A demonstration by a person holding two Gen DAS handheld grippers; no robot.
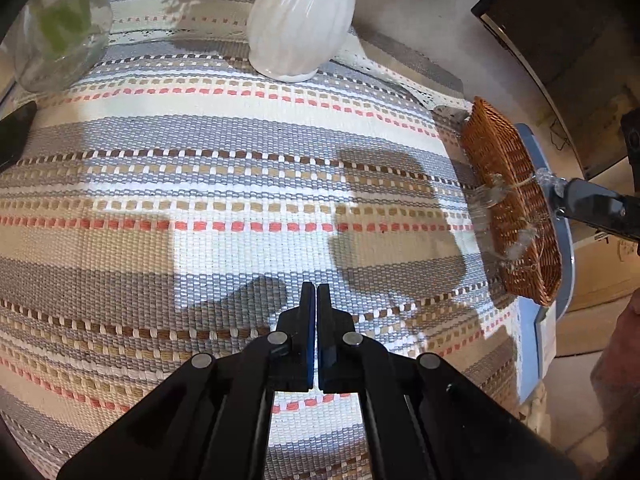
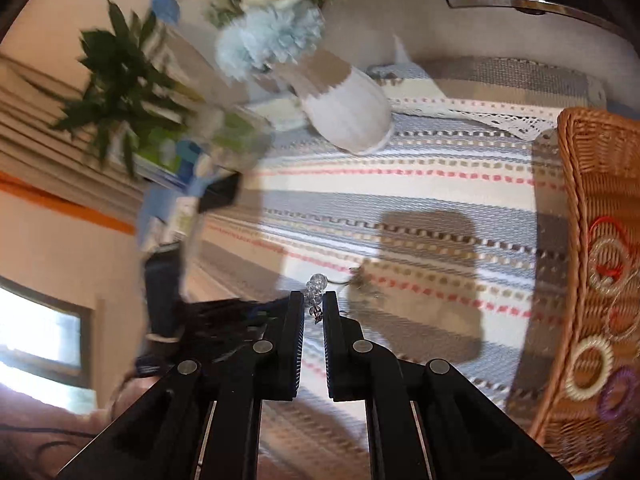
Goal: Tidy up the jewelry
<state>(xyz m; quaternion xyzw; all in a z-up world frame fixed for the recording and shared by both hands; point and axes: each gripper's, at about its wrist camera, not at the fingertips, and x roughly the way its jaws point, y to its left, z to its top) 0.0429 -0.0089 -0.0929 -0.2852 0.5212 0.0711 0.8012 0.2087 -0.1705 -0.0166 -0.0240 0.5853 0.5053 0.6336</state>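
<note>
Left wrist view: left hand-held gripper has its jaws nearly together, only a thin slit between the blue-lined pads, nothing in them; it hovers over the striped woven cloth covering the counter. At far right a brown wicker basket sits at the cloth's edge, and a clear bead bracelet drapes across its rim, its far end pinched at the tips of the right hand-held gripper. A ribbed white vase and a clear glass jar stand at the far side. Right wrist view, partly motion-blurred: right hand-held gripper is narrowly parted, with clear glassy beads of the bracelet caught between the fingertips and poking out just past them. The wicker basket lies to the right, well apart from the tips, holding round woven rings in cream, purple and red.
</note>
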